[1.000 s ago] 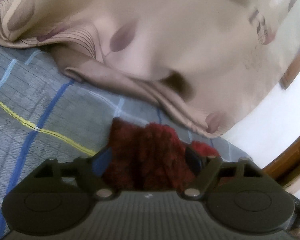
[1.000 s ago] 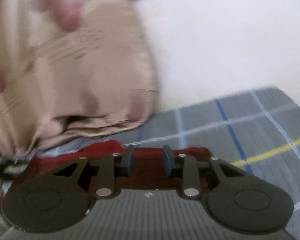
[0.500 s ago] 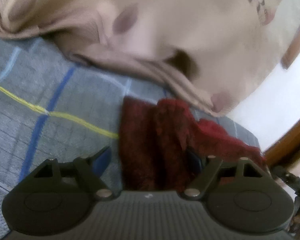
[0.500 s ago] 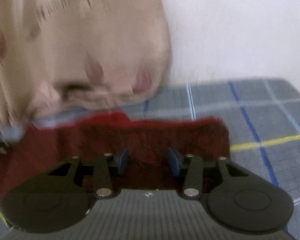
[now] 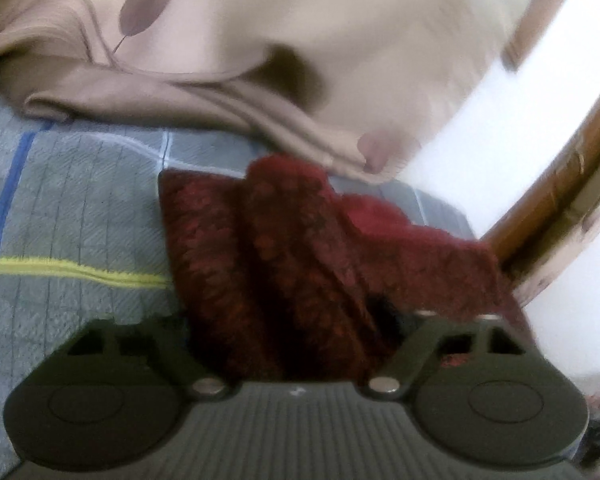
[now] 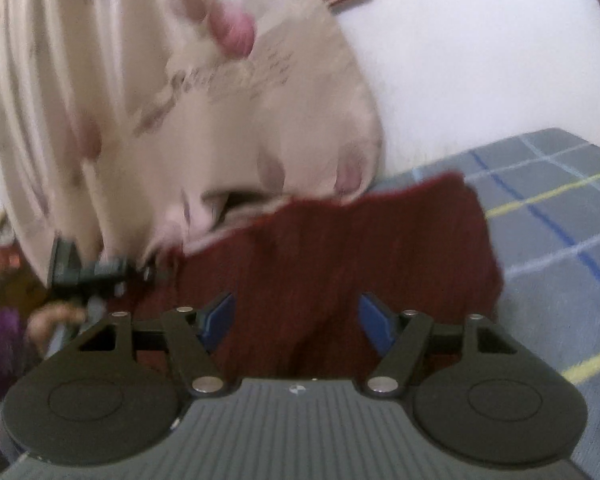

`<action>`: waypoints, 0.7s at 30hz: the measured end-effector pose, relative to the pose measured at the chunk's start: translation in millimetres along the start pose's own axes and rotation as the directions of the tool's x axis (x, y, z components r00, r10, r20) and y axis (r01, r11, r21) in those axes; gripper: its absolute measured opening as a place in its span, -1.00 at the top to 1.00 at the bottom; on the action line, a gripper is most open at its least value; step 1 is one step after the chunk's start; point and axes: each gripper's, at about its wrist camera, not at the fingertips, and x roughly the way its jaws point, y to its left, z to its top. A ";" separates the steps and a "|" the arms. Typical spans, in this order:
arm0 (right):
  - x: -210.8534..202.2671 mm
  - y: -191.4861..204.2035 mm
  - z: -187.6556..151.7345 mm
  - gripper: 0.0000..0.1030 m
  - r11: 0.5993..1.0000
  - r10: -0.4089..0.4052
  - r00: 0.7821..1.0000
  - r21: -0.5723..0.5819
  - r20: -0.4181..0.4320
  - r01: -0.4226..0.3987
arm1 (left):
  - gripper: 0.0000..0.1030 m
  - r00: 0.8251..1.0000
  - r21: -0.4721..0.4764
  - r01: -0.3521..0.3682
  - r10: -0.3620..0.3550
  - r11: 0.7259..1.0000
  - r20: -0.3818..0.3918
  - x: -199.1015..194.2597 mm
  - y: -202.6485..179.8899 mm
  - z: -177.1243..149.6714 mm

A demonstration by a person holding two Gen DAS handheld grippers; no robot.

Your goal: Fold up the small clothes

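Note:
A dark red knitted garment [image 5: 292, 256] lies bunched in folds on the grey plaid bedspread [image 5: 72, 216]. My left gripper [image 5: 292, 328] has its jaws wide apart, and the cloth fills the gap between them and hides the fingertips. In the right wrist view the same red garment [image 6: 352, 240] lies spread flatter. My right gripper [image 6: 296, 316] is open, its blue pads [image 6: 220, 316] on either side of the garment's near edge. The other gripper [image 6: 100, 272] shows at the left of that view, at the cloth's far end.
A beige curtain [image 5: 300, 40] with leaf print hangs down onto the bed just behind the garment. A white wall [image 6: 480, 60] and a wooden frame [image 5: 560, 184] stand at the bed's edge. The bedspread [image 6: 560, 240] continues to the right.
Both grippers have drawn back, so more of the red garment shows. My right gripper's jaws have opened wider. The garment now lies stretched out between the two grippers.

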 end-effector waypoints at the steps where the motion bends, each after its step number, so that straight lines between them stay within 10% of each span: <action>1: 2.1 3.6 -4.7 -0.37 1.000 -0.003 1.000 -0.020 -0.013 0.003 | -0.06 1.000 0.006 -0.001 0.001 1.000 -0.002 1.4 -1.6 -0.5; 6: 7.1 20.1 -9.0 -0.57 0.995 -0.028 0.999 -0.101 -0.022 0.026 | 0.33 0.997 0.096 -0.071 0.067 0.993 0.038 -4.3 -26.4 -3.7; 21: -2.3 6.9 -10.8 -0.73 1.000 0.024 0.999 -0.014 0.033 -0.024 | 0.39 0.970 0.218 -0.241 0.234 0.946 0.057 -1.8 -63.6 -0.2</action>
